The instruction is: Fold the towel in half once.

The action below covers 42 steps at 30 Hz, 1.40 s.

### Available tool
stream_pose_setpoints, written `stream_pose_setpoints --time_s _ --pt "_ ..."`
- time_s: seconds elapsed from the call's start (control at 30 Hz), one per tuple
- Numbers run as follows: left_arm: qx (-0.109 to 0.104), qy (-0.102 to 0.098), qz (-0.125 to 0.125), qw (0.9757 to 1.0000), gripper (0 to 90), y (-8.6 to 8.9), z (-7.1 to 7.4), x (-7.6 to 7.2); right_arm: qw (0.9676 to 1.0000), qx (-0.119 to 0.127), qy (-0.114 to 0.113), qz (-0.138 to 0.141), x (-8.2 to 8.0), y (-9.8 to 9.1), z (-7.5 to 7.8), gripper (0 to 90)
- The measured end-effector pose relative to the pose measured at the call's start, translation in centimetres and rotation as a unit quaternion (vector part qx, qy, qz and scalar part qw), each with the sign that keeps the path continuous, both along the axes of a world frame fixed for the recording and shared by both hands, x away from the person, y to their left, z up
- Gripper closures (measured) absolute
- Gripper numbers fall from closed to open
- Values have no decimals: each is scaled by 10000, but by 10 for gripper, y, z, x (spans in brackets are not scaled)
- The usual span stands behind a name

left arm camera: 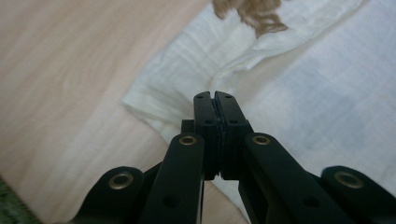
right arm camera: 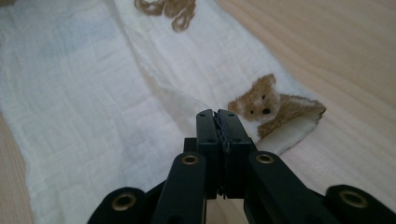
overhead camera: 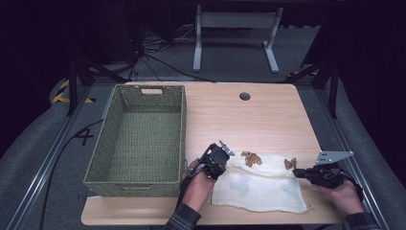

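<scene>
A white cloth (overhead camera: 258,184) printed with brown bears (overhead camera: 251,158) lies crumpled on the wooden table (overhead camera: 249,120), its far edge folded over toward the person. My left gripper (overhead camera: 229,164) is at the cloth's left end. In the left gripper view its jaws (left arm camera: 214,95) are shut, and a ridge of the cloth (left arm camera: 327,93) runs into the tips. My right gripper (overhead camera: 295,171) is at the right end, beside a bear print (right arm camera: 259,100). Its jaws (right arm camera: 217,112) are shut where a fold of the cloth (right arm camera: 70,93) meets them.
A deep green woven basket (overhead camera: 110,129) stands on the left part of the table, close to my left hand. A round cable hole (overhead camera: 244,96) sits near the far edge. Bare wood lies beyond the cloth. The table's right edge is just past my right hand.
</scene>
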<state>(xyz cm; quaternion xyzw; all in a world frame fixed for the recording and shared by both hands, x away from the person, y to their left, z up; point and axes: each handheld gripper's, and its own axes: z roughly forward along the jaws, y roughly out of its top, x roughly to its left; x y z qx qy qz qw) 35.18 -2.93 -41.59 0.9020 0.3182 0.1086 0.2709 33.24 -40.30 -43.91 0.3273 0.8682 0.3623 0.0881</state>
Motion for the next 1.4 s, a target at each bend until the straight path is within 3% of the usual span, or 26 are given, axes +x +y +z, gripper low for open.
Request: stream_pose_setpoints --time_s 0.23,0.47,0.7,0.97,1.13,1.23,1.4 --pt "75 320 -108 9994 890 -1 -20 -3 9997 -205 137 13 1 4 -9 883" --pt "95 401 -122 9991 889 -4 -26 -1 9995 -308 68 -27 5 3 -9 883" --pt "101 319 -113 9994 889 -8 -27 5 9991 -389 -26 -152 23 0 -8 884" --pt "39 245 -17 9997 889 -18 -27 28 9988 -374 -153 -285 48 -6 -9 884" --pt "-6 248 -32 9997 891 -17 -26 32 9985 -309 -187 -403 64 -11 -10 884" --pt "-60 195 14 9998 892 -14 -23 30 9986 -267 -203 -407 63 -12 -9 884" --pt "-105 52 68 9999 891 -7 -13 17 9986 -182 -350 -354 47 -15 -1 884"
